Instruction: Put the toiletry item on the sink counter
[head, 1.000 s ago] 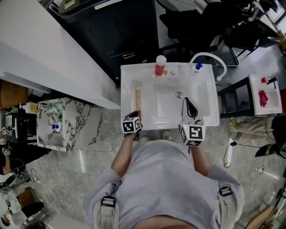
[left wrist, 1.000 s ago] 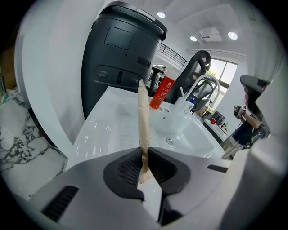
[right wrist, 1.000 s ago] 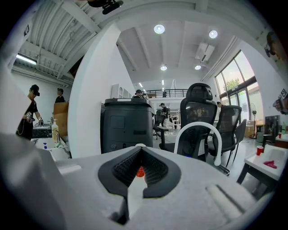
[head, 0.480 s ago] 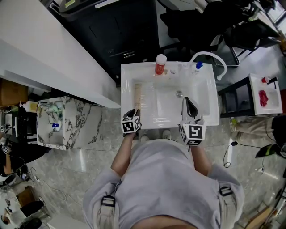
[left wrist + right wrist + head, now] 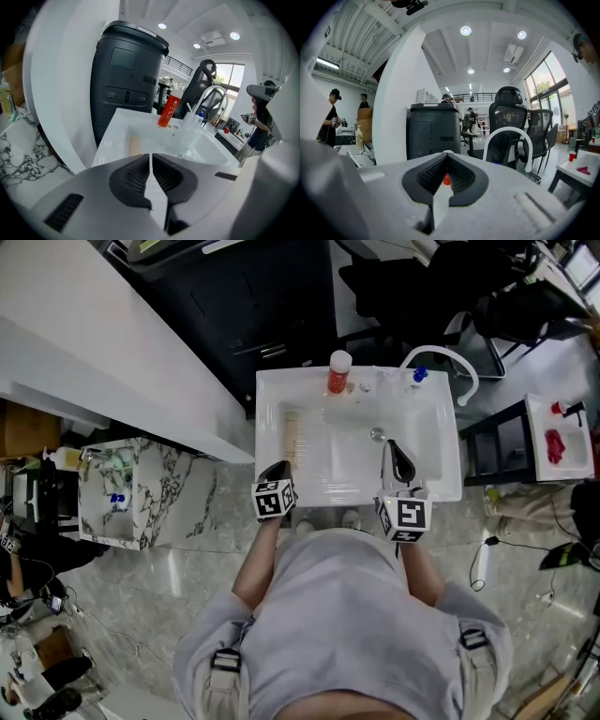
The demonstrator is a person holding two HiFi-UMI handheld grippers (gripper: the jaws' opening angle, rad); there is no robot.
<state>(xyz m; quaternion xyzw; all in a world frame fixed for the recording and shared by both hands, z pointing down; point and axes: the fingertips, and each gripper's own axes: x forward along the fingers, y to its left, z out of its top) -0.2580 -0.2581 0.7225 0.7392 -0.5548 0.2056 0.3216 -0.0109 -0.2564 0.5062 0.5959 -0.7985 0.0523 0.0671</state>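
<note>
Left gripper (image 5: 275, 468) closed and empty at the sink (image 5: 441, 488) near-left rim, right gripper (image 5: 398, 457) likewise closed, empty, beige toiletry tube (image 5: 291, 432) lying on left ledge, red bottle (image 5: 338, 373) far.

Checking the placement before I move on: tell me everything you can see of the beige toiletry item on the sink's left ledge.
The beige toiletry item is a long, narrow, pale tan piece with a matte look. Its material and any print are too small to tell. It lies flat on the left ledge of the white sink, running front to back beside the basin. Only the ledge touches it. The left gripper is clear of it, near the sink's front edge, with its jaws together and empty.
</note>
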